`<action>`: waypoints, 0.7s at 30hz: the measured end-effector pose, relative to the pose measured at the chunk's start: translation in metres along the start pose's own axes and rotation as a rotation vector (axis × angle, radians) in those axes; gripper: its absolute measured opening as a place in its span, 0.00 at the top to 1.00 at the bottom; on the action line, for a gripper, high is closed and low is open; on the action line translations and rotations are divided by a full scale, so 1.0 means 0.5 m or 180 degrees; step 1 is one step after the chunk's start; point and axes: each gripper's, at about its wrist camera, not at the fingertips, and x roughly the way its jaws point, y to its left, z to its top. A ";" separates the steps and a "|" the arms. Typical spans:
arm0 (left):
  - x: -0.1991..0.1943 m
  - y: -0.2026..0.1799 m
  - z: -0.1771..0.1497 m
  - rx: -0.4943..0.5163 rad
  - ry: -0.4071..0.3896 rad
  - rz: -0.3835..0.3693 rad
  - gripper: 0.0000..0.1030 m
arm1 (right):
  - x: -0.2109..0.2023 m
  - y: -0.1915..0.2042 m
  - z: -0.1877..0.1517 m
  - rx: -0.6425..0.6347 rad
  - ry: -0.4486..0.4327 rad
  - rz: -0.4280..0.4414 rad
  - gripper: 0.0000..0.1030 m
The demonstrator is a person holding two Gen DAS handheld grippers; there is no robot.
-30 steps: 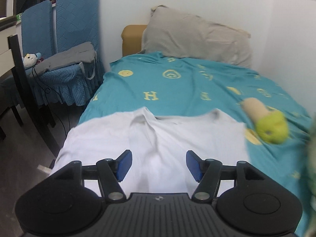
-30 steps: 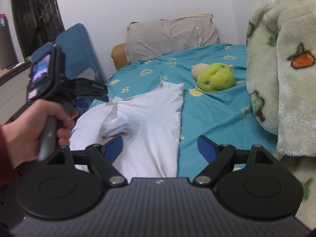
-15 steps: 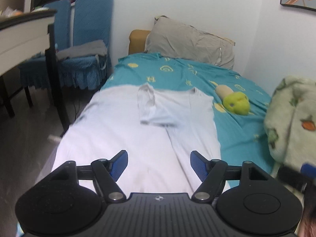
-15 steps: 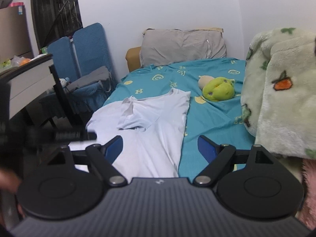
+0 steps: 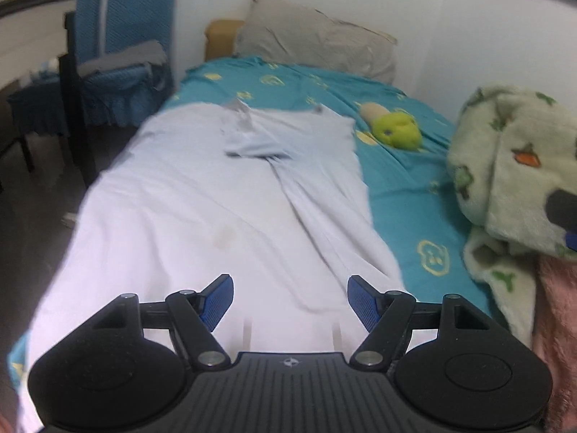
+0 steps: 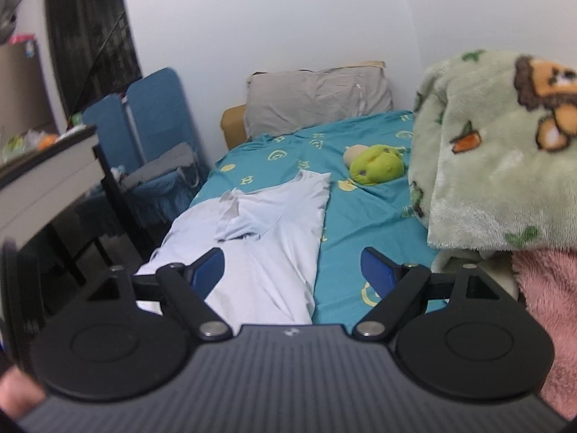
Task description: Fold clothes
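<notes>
A white T-shirt lies lengthwise along the left side of the teal bed sheet, one sleeve folded in over its chest. My left gripper hovers open over the shirt's near hem with only cloth below its blue pads. My right gripper stands open farther back, above the shirt's lower right edge and the sheet, nothing between its fingers.
A green plush toy lies beside the shirt's shoulder. A folded green fleece blanket and a pink one pile up on the right. Blue chairs and a dark table stand left of the bed.
Both grippers have pulled back toward the foot of the bed, so more of the shirt shows. The left one left the folded sleeve lying on the chest.
</notes>
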 end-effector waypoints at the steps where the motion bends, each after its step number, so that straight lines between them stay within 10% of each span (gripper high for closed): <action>1: 0.014 -0.009 -0.010 -0.0032 0.0099 -0.0130 0.30 | 0.006 -0.009 0.001 0.0068 0.0023 -0.0013 0.18; 10: 0.144 -0.078 -0.112 -0.0367 0.1068 -0.1178 0.45 | 0.030 -0.083 -0.004 0.0589 0.0105 -0.0031 0.18; 14: 0.151 -0.083 -0.113 -0.0370 0.1019 -0.1303 0.51 | 0.048 -0.106 -0.012 0.0750 0.0177 -0.0010 0.18; 21: 0.154 -0.090 -0.095 -0.0359 0.0978 -0.1427 0.94 | 0.076 -0.116 -0.023 0.0884 0.0316 -0.0047 0.18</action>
